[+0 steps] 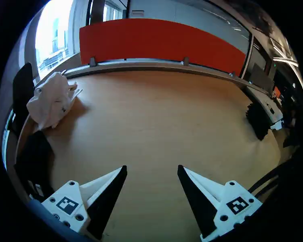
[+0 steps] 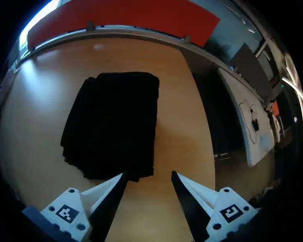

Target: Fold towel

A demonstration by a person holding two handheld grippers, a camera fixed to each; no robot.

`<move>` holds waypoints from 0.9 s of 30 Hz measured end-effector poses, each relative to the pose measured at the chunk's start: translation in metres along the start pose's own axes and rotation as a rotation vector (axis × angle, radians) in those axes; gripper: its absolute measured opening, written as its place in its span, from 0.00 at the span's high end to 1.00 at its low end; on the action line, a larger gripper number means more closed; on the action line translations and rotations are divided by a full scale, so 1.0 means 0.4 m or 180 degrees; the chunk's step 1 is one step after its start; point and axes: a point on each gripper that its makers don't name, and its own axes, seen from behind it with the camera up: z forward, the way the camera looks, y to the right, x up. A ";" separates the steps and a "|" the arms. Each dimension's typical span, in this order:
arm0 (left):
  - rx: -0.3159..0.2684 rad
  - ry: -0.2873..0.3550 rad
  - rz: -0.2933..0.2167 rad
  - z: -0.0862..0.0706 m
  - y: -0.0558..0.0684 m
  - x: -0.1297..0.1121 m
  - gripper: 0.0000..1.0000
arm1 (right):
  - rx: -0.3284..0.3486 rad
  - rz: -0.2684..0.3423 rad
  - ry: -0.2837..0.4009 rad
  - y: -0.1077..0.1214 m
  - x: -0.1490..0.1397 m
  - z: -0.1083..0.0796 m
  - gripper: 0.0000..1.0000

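Observation:
A black towel (image 2: 113, 125) lies flat on the wooden table (image 2: 184, 121) in the right gripper view, folded into a rough rectangle with several layers at its near edge. My right gripper (image 2: 148, 175) stands open just in front of that near edge; its left fingertip overlaps the towel's hem and nothing is between the fingers. In the left gripper view, my left gripper (image 1: 151, 171) is open over bare tabletop (image 1: 159, 121) and holds nothing. A dark bundle (image 1: 258, 119) rests at the table's right edge; whether it is the towel I cannot tell.
A crumpled white cloth (image 1: 50, 99) sits at the table's far left corner. A red partition (image 1: 159, 40) runs along the table's back edge. A black chair (image 1: 22, 92) stands at the left. A white desk (image 2: 252, 121) lies beyond the table's right edge.

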 end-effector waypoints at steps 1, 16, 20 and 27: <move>0.0002 0.0001 0.0000 -0.001 -0.001 0.000 0.07 | 0.0000 0.0007 0.0008 0.000 0.001 -0.001 0.17; 0.0005 0.0022 -0.0035 -0.006 -0.002 0.000 0.07 | 0.0056 0.0235 0.0429 -0.045 0.060 -0.041 0.08; 0.0003 0.0031 -0.0026 -0.005 0.000 0.004 0.07 | 0.0025 0.0326 0.0635 -0.054 0.093 -0.061 0.08; -0.0002 0.0047 -0.0030 -0.004 0.004 0.015 0.07 | -0.0058 0.0555 0.1045 -0.062 0.156 -0.097 0.08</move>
